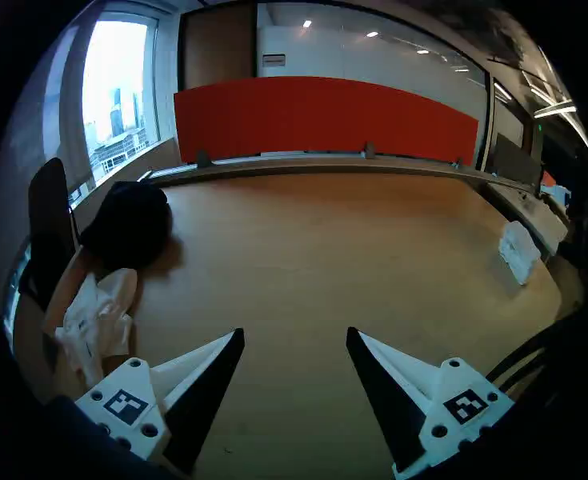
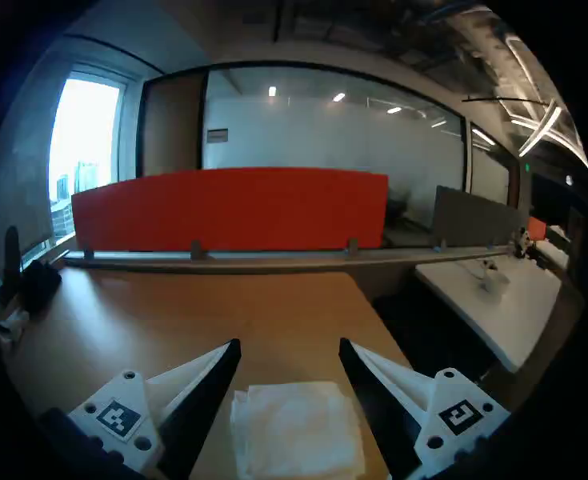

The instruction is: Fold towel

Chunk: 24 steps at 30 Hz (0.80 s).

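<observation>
- Fingers of the left gripper [image 1: 294, 331] sit closest in the left gripper view. They are wide apart and hold nothing. Bare wooden table [image 1: 310, 240] shows between them.
- Off to the left, a crumpled white cloth heap [image 1: 94, 320] lies by the table edge. A black lump [image 1: 130, 224] sits just behind it.
- At the back of the table stands a long red panel [image 1: 326, 120].
- Far off to the right, near the table edge, lies a small folded white cloth [image 1: 520, 250]. It is well apart from this gripper. I cannot tell if it is the same towel as in the other view.
- In the right gripper view, the right gripper [image 2: 290, 342] is wide apart too and pinches nothing.
- The towel [image 2: 298, 428] lies flat on the table, low down and right between its two fingers. It looks folded into a neat pad, almost square, so no side looks like the long one.
- I think the right gripper is the nearer one for this towel, which lies straight ahead of it. The left gripper is nearer the crumpled heap.
- To the right, past a dark gap, stands a white desk [image 2: 526, 312].
</observation>
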Each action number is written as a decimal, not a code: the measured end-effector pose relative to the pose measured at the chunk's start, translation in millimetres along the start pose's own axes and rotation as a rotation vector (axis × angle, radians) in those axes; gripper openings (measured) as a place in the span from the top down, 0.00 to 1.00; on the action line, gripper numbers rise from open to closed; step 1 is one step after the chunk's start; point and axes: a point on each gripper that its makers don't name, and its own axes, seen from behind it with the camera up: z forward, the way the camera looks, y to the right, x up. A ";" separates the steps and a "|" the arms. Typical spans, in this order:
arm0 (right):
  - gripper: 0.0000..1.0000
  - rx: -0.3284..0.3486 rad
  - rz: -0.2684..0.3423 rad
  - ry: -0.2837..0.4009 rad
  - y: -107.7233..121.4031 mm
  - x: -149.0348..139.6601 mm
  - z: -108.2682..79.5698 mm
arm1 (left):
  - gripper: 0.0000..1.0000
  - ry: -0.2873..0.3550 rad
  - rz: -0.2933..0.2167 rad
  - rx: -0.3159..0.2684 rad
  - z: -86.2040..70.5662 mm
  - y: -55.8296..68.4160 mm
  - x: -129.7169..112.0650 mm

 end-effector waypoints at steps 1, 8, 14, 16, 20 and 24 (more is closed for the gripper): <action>0.05 -0.005 0.001 0.023 -0.2 5.7 -1.5 | 0.05 0.001 -0.003 0.000 0.1 0.1 0.0; 0.03 -0.037 -0.002 0.135 -2.8 32.7 -9.8 | 0.06 0.011 -0.012 0.002 0.7 0.7 1.7; 0.04 -0.042 0.000 0.163 -11.9 46.7 -12.1 | 0.05 0.032 -0.016 0.002 3.5 -1.6 11.0; 0.03 -0.043 -0.003 0.175 -17.0 53.4 -13.0 | 0.06 0.046 -0.018 0.003 4.9 -3.2 16.8; 0.04 -0.033 -0.017 0.192 -30.3 65.4 -15.0 | 0.06 0.081 -0.024 0.005 7.6 -6.7 31.8; 0.04 -0.019 -0.025 0.204 -45.2 76.0 -16.0 | 0.05 0.126 -0.032 0.006 9.8 -10.0 51.2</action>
